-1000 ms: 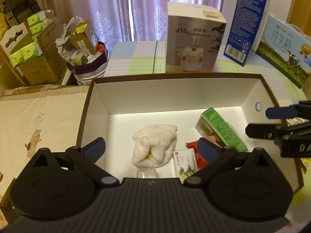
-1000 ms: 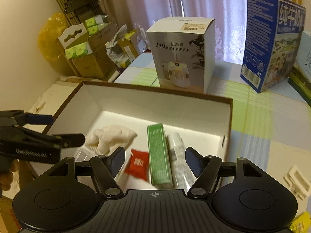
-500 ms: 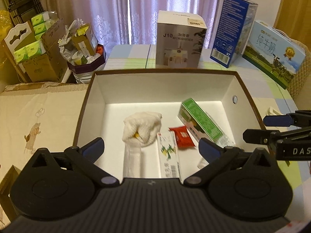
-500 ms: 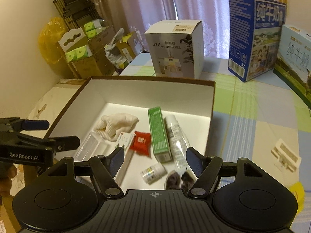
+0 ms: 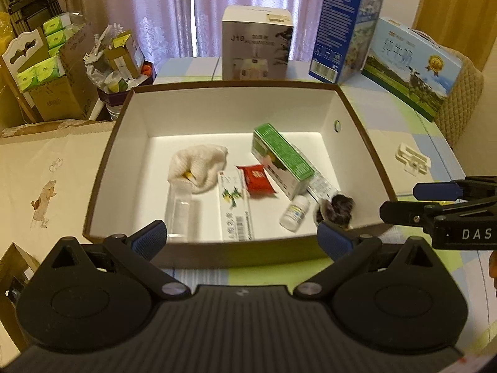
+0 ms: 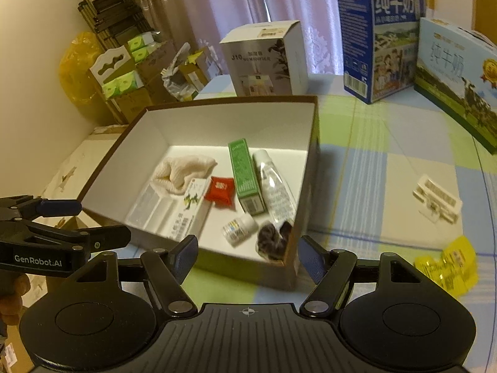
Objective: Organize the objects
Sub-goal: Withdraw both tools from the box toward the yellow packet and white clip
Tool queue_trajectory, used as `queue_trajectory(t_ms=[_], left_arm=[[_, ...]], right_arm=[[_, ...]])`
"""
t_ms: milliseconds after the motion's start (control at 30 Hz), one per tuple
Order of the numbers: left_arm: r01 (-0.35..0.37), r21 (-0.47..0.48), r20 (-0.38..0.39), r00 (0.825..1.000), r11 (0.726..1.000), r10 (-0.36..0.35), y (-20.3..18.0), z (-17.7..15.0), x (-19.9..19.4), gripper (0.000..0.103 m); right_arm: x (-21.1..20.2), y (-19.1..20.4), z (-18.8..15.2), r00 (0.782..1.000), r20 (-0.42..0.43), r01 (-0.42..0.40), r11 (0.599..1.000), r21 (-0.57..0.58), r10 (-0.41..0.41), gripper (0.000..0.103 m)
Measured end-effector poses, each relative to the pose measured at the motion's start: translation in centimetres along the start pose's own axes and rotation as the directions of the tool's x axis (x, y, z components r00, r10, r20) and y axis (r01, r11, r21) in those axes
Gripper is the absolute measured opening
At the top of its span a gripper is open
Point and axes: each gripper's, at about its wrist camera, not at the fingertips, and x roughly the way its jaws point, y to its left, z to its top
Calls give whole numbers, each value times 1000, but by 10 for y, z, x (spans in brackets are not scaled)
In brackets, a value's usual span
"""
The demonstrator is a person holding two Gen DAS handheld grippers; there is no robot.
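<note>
— Well, what sits in the cardboard box (image 5: 124,130) on the tabletop (image 6: 388,168)?

— One knitted cream cloth (image 5: 197,166), one crinkly red sachet (image 5: 256,178), one green carton (image 5: 281,161) with its long axis running from the box's far wall toward its near right corner, one small white bottle (image 5: 295,213).

— And the grippers?

— Left gripper (image 5: 242,237) and right gripper (image 6: 247,256) both gape wide at the near rim, holding nothing.

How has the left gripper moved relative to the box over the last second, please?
Yes, it backed away: the left gripper, earlier over the floor of the box, now sits before its near wall, jaws open and empty.
</note>
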Motion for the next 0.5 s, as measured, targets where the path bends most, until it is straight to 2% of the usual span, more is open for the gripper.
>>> queue_trajectory(t_ms=[500], left_arm=[[34,41,-37,999,999,-33,-56,-31,-11,102]], right_arm=[[-43,-47,-50,999,-40,32,995,91,-29,70]])
